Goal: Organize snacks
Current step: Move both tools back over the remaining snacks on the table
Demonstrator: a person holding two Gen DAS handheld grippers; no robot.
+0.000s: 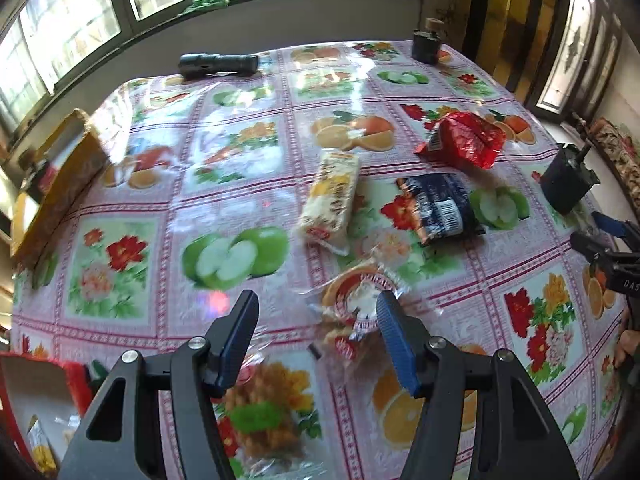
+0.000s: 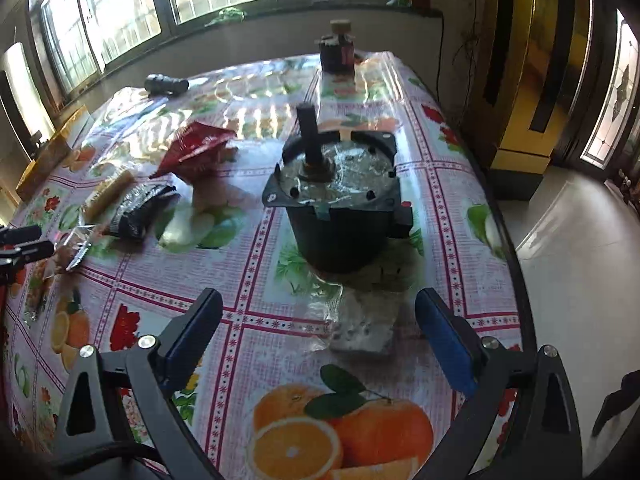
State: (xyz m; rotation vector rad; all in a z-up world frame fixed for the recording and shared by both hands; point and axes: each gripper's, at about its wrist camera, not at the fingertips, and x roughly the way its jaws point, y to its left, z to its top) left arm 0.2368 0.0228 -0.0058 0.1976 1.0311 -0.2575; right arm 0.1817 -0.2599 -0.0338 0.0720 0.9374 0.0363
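Both pairs of jaws stand wide apart and hold nothing: the left gripper (image 1: 318, 322) hangs low over the near middle of the table, the right gripper (image 2: 318, 332) over its right side.

Under them spreads the table (image 1: 120, 200) in a glossy fruit-and-flower cloth, below a wide window. On its left edge lies a yellow cardboard box (image 1: 60, 176). On the right side stands a black motor (image 2: 340, 208) with its shaft pointing up, straight ahead of the right gripper and blocking that view of the cloth beyond.

The snacks lie loose in the middle. A red foil packet (image 1: 460, 142) sits farthest back, a dark blue packet (image 1: 440, 208) just in front of it, and a pale yellow packet (image 1: 330, 198) to their left, near but apart. A clear-wrapped round biscuit pack (image 1: 356, 300) lies nearest, partly behind the left gripper's right finger (image 1: 396, 340). Another clear bag of orange snacks (image 1: 264, 408) rests between and under the left jaws.

Only the right wrist view shows a small clear-wrapped grey block (image 2: 364, 328) between its own jaws, touching the motor's base.

Far back lie a black torch (image 1: 218, 65) and a dark corked jar (image 2: 337, 50), well apart. A red-edged carton (image 1: 36, 404) shows only in the left view's lower corner.
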